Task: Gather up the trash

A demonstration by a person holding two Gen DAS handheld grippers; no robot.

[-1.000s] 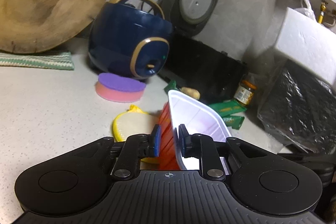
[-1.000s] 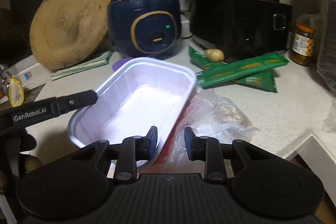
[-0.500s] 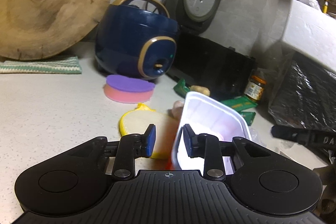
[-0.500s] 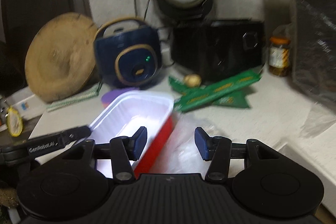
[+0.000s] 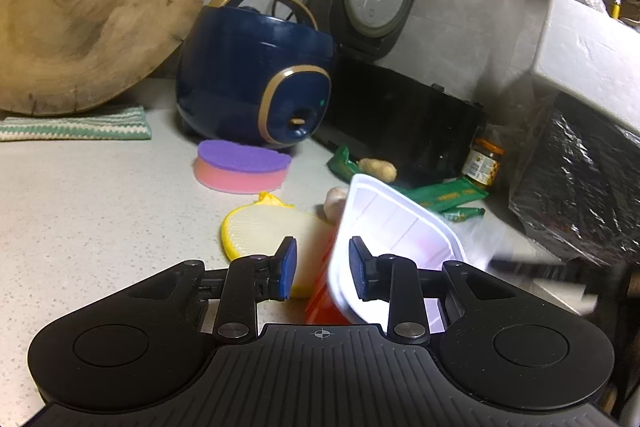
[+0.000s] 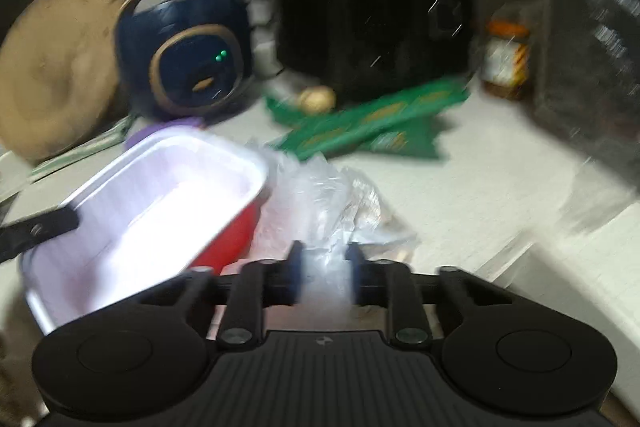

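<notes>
Two tools: left released astride the smooth tray's rim, right clenching crinkly film.

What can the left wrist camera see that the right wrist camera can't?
Only the left wrist view shows the yellow mesh scrubber and the white foam box on the right. Only the right wrist view shows the crumpled clear plastic bag with the right gripper shut on it. Both show the red-and-white plastic tray, the navy rice cooker and the green packets.
</notes>
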